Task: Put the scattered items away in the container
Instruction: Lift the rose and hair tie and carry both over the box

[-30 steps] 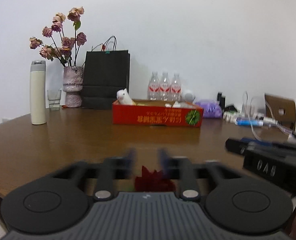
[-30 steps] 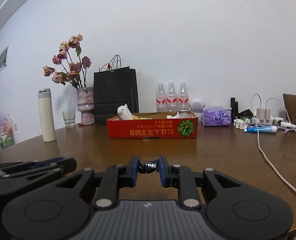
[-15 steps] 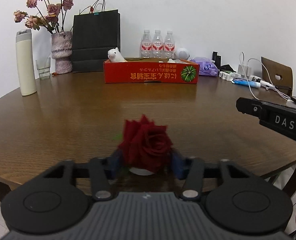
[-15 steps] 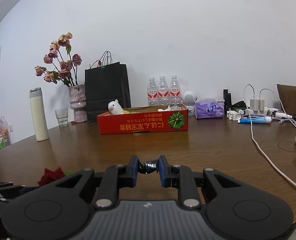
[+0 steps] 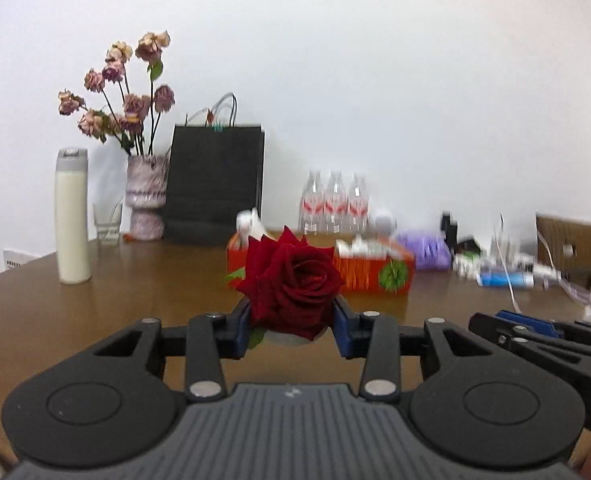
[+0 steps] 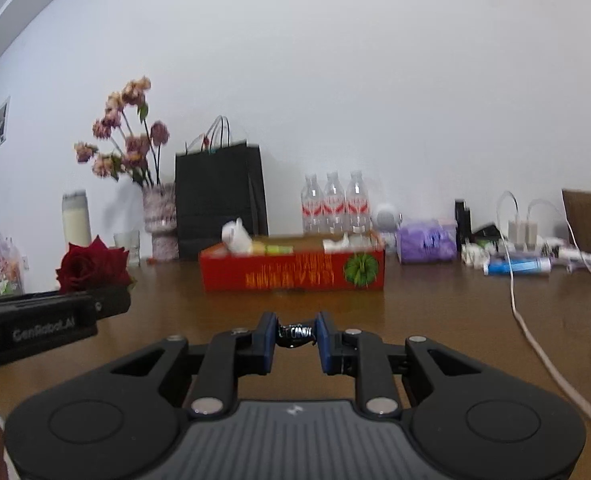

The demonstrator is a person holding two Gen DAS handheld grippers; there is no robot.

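Gripping a red rose [image 5: 293, 284] by its bloom, the left hand-held gripper [image 5: 293, 326], whose jaws have just been closing, is carrying it above the worktop's [image 5: 95, 304] near edge. The right hand-held gripper [image 6: 295, 334] is clenching a small candy wrapper [image 6: 294, 333]. Both are looking light and crushable, and the red box [image 6: 291, 270] is sitting toward the far edge.

dk red rose [image 5: 293, 280], red box [image 6: 291, 270], blk bag [image 6: 219, 196]

left tool [image 5: 291, 334]: matte black linkage arms, blue finger pads [image 5: 341, 330], silver round pivot pins, two round discs flanking a ribbed grey centre plate. right tool [image 6: 295, 336]: same build; the left tool's side reads "genrobot.ai" in grey.
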